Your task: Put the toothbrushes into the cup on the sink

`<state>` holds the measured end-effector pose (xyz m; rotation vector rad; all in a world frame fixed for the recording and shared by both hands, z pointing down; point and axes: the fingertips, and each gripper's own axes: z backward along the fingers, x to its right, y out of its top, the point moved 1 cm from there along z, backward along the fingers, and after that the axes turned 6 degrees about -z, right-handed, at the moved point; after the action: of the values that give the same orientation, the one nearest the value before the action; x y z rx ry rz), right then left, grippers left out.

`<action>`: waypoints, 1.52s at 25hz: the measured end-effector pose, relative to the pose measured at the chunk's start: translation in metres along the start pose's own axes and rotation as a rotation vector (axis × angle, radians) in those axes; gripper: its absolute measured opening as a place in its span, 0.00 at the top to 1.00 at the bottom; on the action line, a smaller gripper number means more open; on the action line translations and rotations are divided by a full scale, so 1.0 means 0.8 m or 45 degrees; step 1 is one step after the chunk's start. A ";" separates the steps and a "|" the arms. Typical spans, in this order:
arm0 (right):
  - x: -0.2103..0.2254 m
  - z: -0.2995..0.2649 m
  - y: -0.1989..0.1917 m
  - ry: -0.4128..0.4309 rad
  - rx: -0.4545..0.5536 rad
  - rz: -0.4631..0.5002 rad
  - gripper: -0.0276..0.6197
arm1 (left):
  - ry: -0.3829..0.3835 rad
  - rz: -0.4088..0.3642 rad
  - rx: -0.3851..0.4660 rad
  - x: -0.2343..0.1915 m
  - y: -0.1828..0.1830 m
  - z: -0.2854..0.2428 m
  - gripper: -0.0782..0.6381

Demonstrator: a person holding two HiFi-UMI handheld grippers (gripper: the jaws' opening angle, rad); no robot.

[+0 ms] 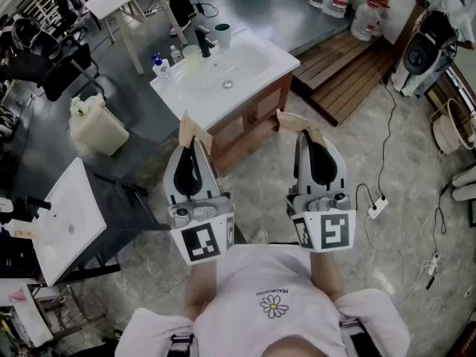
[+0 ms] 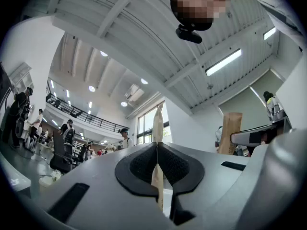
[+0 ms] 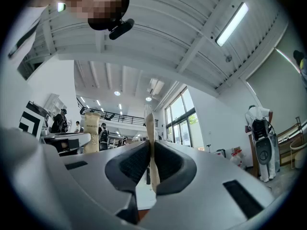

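1. Left toothbrush (image 1: 189, 130), in a flat tan paper sleeve, sticks up out of the left gripper (image 1: 192, 149) just left of the frame's middle; it is over the floor, well short of the sink
2. In the left gripper view the sleeve (image 2: 158, 123) stands edge-on between the two black pads, and the left gripper (image 2: 157, 153) jaws are closed tight on it
3. Right toothbrush (image 1: 296, 120), in the same kind of sleeve, juts from the right gripper (image 1: 312, 144) just right of the middle, level with the left one and apart from it
4. In the right gripper view that sleeve (image 3: 149, 123) is pinched upright between the pads, with the right gripper (image 3: 150, 153) jaws shut on it
5. Dark cup (image 1: 222, 34) stands at the sink's back rim, top centre of the head view, just right of the black tap (image 1: 202, 42)
6. Pale cup (image 1: 192, 52) stands just left of the tap, with a soap bottle (image 1: 158, 65) further left on the rim
7. White sink (image 1: 256, 76) tops a wooden cabinet, above and between the two grippers
8. Bin (image 1: 98, 127) with a white bag stands on the floor at the left
9. A second basin (image 1: 67, 218) lies at the lower left
10. Wooden pallet (image 1: 349, 65) lies at the upper right, and a power strip (image 1: 377, 207) on the floor at the right
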<state>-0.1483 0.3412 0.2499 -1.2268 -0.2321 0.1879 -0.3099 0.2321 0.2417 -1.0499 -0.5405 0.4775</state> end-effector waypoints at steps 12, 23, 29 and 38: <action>0.016 -0.003 -0.007 -0.001 0.000 -0.045 0.91 | -0.038 0.005 0.000 0.015 -0.004 -0.015 0.86; 0.012 -0.022 -0.027 0.008 -0.044 -0.009 0.91 | -0.024 0.019 -0.001 -0.002 -0.025 -0.029 0.86; 0.032 -0.058 -0.041 0.006 -0.064 0.008 0.91 | 0.018 0.015 0.029 -0.013 -0.038 -0.077 0.86; 0.088 -0.151 -0.071 -0.011 -0.066 0.021 0.91 | 0.000 0.041 0.029 0.000 -0.084 -0.181 0.86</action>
<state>-0.0462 0.2322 0.2707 -1.2800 -0.2357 0.2022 -0.2124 0.1057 0.2458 -1.0381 -0.5177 0.5114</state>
